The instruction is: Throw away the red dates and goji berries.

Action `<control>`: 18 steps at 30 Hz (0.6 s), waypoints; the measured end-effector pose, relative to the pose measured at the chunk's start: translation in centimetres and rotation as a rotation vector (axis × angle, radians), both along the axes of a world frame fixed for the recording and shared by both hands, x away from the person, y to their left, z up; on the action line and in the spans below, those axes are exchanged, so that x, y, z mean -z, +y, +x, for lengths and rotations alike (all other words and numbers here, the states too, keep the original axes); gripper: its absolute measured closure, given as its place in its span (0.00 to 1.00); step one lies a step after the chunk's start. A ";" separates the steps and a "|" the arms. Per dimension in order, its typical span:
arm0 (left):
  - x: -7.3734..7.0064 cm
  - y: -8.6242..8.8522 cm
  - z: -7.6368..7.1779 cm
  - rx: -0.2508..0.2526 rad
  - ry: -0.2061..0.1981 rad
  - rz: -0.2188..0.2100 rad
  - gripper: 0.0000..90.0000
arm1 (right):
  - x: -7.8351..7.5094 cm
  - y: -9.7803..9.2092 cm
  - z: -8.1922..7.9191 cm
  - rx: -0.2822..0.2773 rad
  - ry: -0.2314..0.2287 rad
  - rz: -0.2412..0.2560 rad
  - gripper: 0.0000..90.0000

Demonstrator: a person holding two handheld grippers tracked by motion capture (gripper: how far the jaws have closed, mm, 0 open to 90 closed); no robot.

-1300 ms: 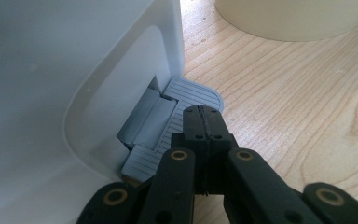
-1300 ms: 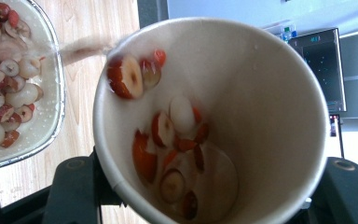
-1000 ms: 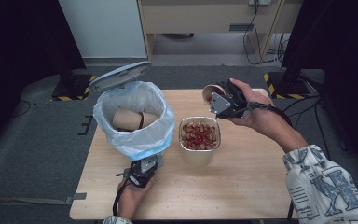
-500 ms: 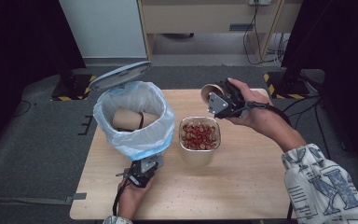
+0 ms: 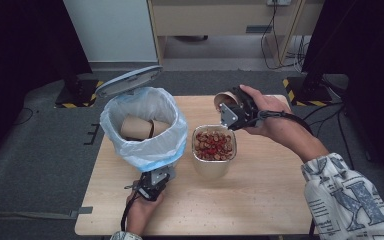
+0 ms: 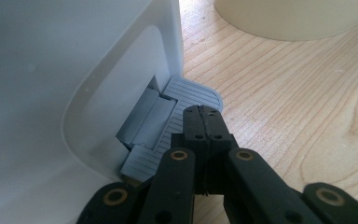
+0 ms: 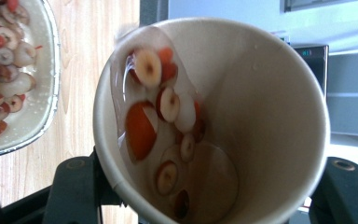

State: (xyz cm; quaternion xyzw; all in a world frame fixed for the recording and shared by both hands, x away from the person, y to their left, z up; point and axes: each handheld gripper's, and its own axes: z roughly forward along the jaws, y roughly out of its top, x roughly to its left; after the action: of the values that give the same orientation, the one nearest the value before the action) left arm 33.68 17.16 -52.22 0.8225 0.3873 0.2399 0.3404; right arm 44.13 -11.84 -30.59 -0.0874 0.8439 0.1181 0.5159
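Worktop (image 5: 260, 200): pale wood with visible grain. Bin (image 6: 51, 70): white body, grey ribbed pedal (image 6: 177, 121), grey lid (image 5: 128, 80), liner (image 5: 145, 150) translucent white with a light blue edge. Paper cup (image 7: 270, 116): cream inside, holding red-and-white fruit slices (image 7: 158, 107). Tray (image 5: 214, 146): silver rim, filled with red, brown and white pieces. Both grippers' jaws: black. Sleeve (image 5: 355, 200) at lower right: white with a dark blue print. Floor (image 5: 40, 150): dark grey.
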 end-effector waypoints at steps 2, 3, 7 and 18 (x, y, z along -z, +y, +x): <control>0.0 0.0 0.0 -0.001 0.001 -0.001 1.00 | 0.1 0.0 0.0 -0.002 -0.004 -0.011 0.40; 0.0 0.0 0.0 -0.001 0.001 -0.001 1.00 | 0.1 0.0 0.1 0.005 -0.004 -0.009 0.40; 0.0 0.0 0.0 -0.003 0.000 -0.004 1.00 | 0.1 -0.4 0.4 0.018 -0.003 0.001 0.40; 0.0 0.0 0.0 0.000 0.001 -0.003 1.00 | -0.1 -0.7 0.3 0.008 -0.001 0.015 0.40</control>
State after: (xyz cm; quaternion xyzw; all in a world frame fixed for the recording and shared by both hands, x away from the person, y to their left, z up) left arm 33.69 17.17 -52.23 0.8222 0.3880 0.2388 0.3413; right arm 44.46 -12.59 -30.45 -0.0803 0.8430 0.1223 0.5176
